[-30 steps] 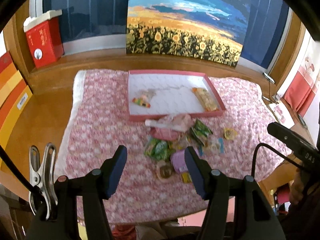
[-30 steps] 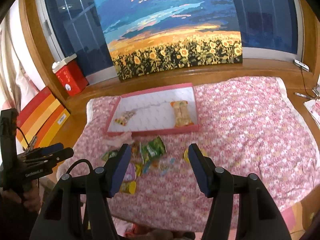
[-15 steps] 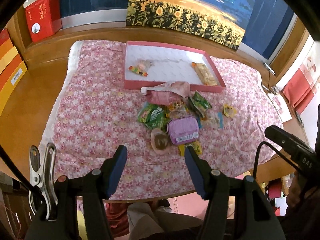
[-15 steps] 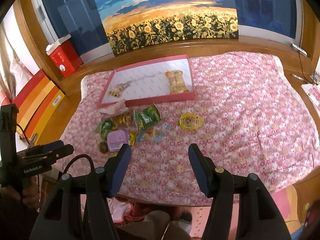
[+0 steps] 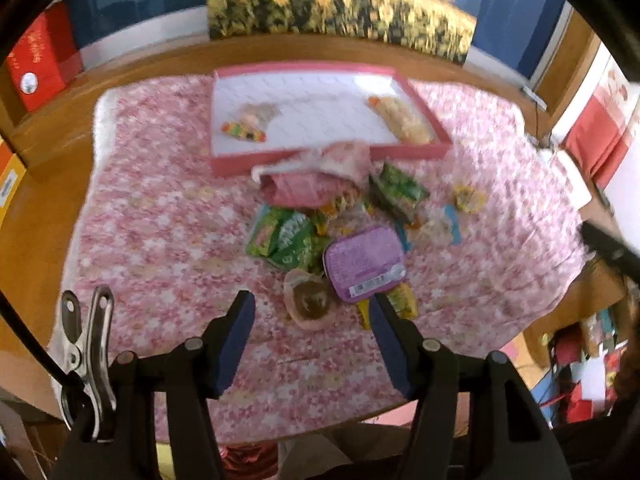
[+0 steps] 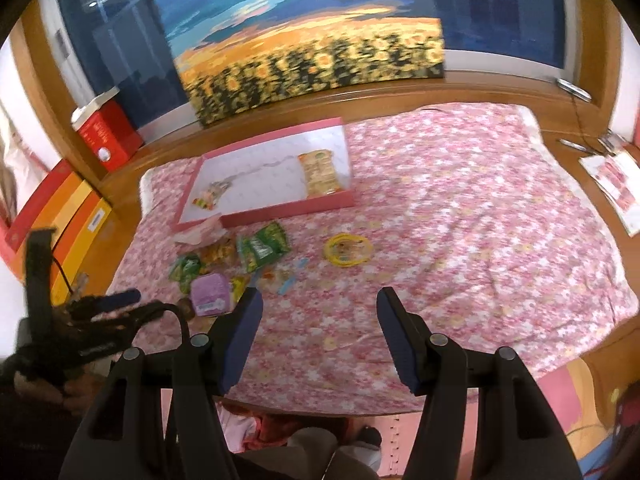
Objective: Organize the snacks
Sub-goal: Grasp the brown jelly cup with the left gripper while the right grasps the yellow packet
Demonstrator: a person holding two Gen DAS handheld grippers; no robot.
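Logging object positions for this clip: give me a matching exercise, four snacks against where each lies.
Things:
1. long biscuit pack
2. purple tub
3. round yellow pack
4. round brown snack

Places:
A. alone on the blanket, right of the pile
B. inside the pink tray, right end
C. nearest the left claw, at the pile's front
D. in the pile, overlapping the green packets

Pairs: 1-B, 2-D, 3-A, 4-C
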